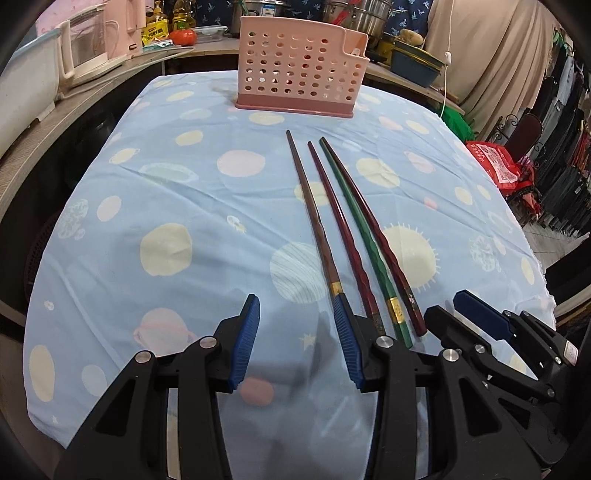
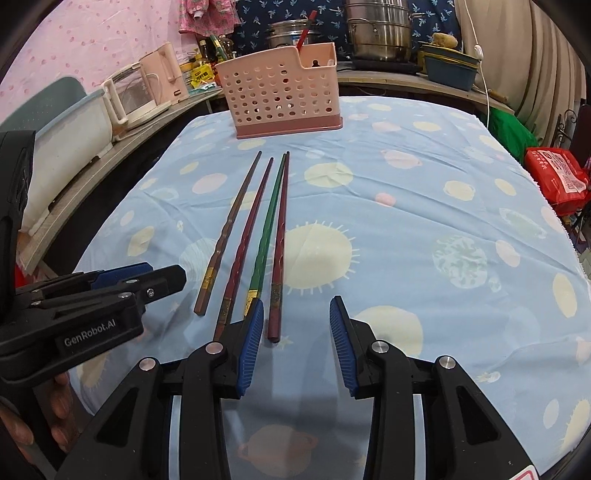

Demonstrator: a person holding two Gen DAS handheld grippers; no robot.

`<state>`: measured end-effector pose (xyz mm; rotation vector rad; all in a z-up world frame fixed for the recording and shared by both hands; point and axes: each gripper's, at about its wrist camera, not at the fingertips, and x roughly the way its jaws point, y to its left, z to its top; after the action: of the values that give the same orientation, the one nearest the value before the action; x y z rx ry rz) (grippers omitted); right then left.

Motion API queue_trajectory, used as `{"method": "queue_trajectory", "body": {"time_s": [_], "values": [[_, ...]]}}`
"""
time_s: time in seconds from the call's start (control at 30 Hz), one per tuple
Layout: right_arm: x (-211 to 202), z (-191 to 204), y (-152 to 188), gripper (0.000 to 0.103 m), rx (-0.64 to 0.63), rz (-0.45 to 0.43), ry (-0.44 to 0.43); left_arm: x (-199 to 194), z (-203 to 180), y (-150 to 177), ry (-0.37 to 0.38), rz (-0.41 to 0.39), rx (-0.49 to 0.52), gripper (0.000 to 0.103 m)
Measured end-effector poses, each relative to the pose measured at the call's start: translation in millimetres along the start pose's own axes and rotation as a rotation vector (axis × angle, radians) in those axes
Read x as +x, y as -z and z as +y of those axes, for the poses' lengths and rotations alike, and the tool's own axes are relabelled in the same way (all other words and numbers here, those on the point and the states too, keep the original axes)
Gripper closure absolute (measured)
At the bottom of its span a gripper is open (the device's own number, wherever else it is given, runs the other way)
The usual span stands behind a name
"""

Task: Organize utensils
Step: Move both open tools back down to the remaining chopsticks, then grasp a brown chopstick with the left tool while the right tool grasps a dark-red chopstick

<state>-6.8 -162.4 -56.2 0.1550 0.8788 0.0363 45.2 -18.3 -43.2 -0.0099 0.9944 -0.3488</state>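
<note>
Several chopsticks lie side by side on the blue planet-print cloth: a brown one, a dark red one, a green one and another dark red one. A pink perforated utensil holder stands at the far edge of the table. My left gripper is open and empty, just left of the chopsticks' near ends. My right gripper is open and empty, just right of them.
The cloth-covered table fills both views. A counter with a kettle, bottles and steel pots runs behind and to the left. A red bag sits off the right edge.
</note>
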Motion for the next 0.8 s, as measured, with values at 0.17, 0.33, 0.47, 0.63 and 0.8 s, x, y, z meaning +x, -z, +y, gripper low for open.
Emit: {"method": "queue_trajectory", "body": {"time_s": [0.17, 0.33, 0.47, 0.63, 0.8], "values": [[6.0, 3.4, 1.2, 0.075, -0.009, 0.011, -0.004, 3.3, -3.9, 1.0, 0.001, 0.0, 0.009, 0.062], [10.7, 8.1, 2.2, 0.081, -0.025, 0.017, -0.007, 5.7, -7.3, 1.8, 0.004, 0.005, 0.014, 0.058], [15.3, 10.0, 2.5, 0.088, -0.034, 0.024, -0.009, 7.3, -9.8, 2.0, 0.011, 0.009, 0.017, 0.057], [17.5, 12.2, 2.7, 0.09, -0.044, 0.022, -0.007, 12.2, -11.7, 3.0, 0.006, 0.015, 0.018, 0.057], [18.1, 11.9, 3.3, 0.09, -0.046, 0.021, -0.01, 15.8, -13.9, 2.8, -0.001, 0.011, 0.019, 0.058]]}}
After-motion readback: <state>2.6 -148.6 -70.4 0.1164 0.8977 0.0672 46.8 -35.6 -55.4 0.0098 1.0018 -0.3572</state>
